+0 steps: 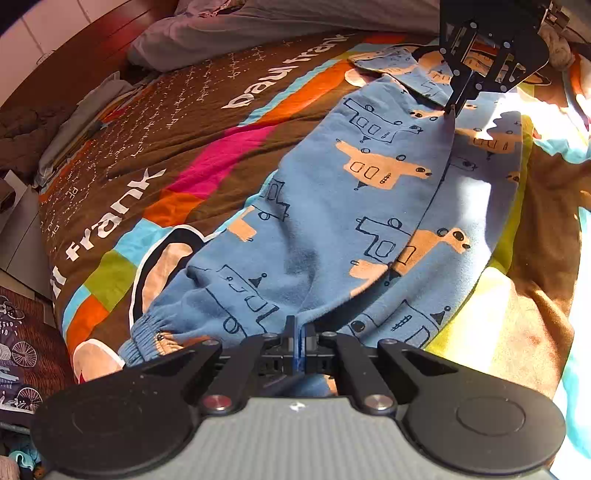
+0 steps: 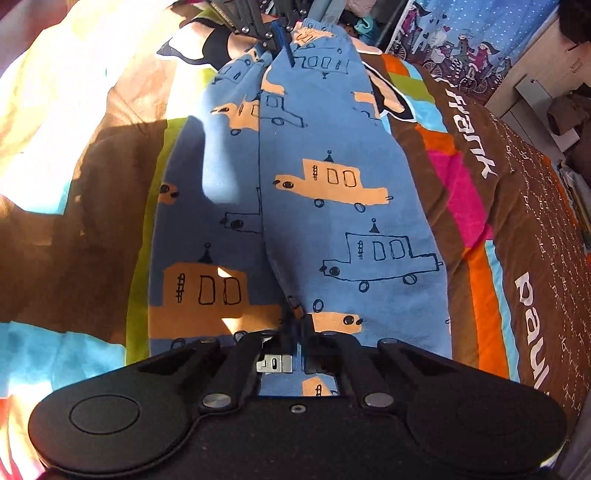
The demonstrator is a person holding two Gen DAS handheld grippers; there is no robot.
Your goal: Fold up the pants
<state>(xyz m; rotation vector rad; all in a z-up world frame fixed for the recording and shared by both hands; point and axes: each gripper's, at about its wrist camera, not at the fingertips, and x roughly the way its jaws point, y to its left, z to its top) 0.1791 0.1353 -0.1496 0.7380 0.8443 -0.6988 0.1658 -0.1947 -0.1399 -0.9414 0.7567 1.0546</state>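
Note:
Blue pants [image 1: 332, 206] printed with orange and outlined cars lie lengthwise on the bed, one leg partly laid over the other. My left gripper [image 1: 300, 332] is shut on the pants at the cuff end; the elastic cuff [image 1: 147, 332] sits to its left. My right gripper [image 2: 295, 328] is shut on the pants [image 2: 332, 184] at the opposite end. Each gripper shows in the other's view: the right gripper [image 1: 452, 109] at the far end of the left wrist view, the left gripper [image 2: 282, 40] at the top of the right wrist view.
The bed has a brown bedspread [image 1: 184, 122] with coloured stripes and white lettering. A grey pillow [image 1: 229, 33] lies at the head. Folded clothes [image 1: 74, 125] sit at the bed's far edge. Bright sun patches fall on the spread [image 2: 55, 92]. A patterned curtain [image 2: 480, 40] hangs beside the bed.

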